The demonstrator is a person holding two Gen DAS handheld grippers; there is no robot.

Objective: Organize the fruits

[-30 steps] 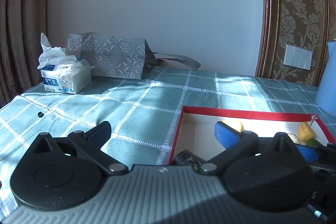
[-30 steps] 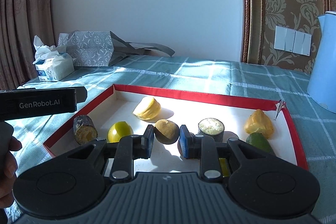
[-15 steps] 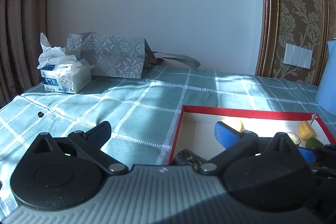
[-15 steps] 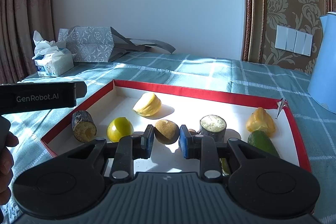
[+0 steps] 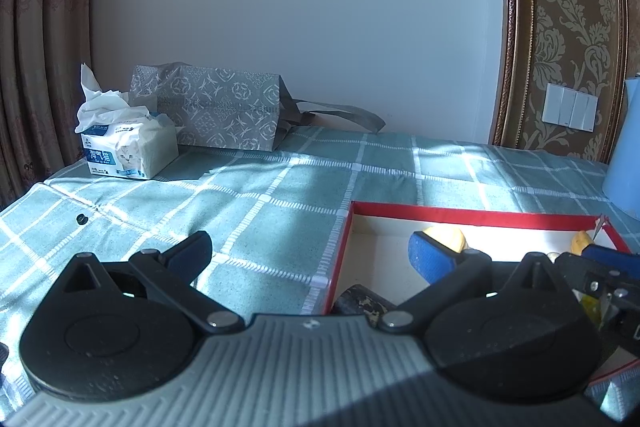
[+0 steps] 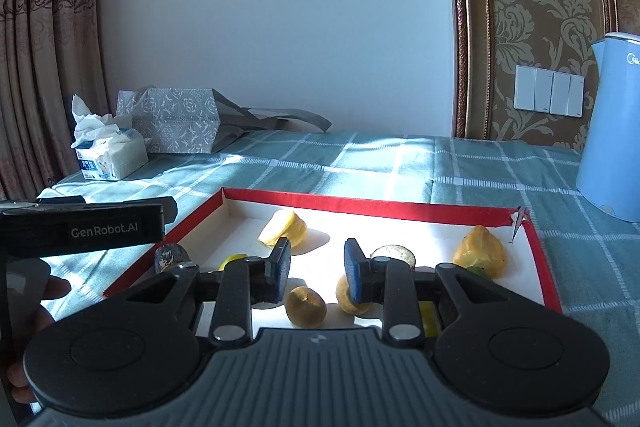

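Right gripper [image 6: 316, 269] hovers over the near part of the red-rimmed tray [image 6: 360, 201]; its blue pads stand apart with nothing pinched between them and the jaws are opening; the brown round fruit [image 6: 306, 306] lies on the tray floor just below the gap, free of both pads. A second tan fruit [image 6: 348, 299] sits partly hidden behind the right pad. Farther back in the tray: a pale yellow fruit piece [image 6: 284, 233] left of centre, a yellow-orange lumpy fruit [image 6: 480, 251] at the right end with a green fruit [image 6: 478, 270] peeking at its base, a dark cut stub [image 6: 400, 254] behind the right finger, a dark cylinder piece [image 6: 170, 257] at the left wall, a yellow-green fruit [image 6: 234, 259] mostly hidden by the left finger.

Left gripper [image 5: 308, 251] is held low over the tray's left edge; fingers spread wide, one pad over the teal checked tablecloth [image 5: 260, 195], the other inside the tray; nothing between them. The person's hand [image 6: 28, 315] shows at the left frame edge.

Background: tissue pack [image 5: 128, 151], grey patterned bag [image 5: 216, 117], blue kettle [image 6: 612, 143], wall switches [image 6: 548, 93].
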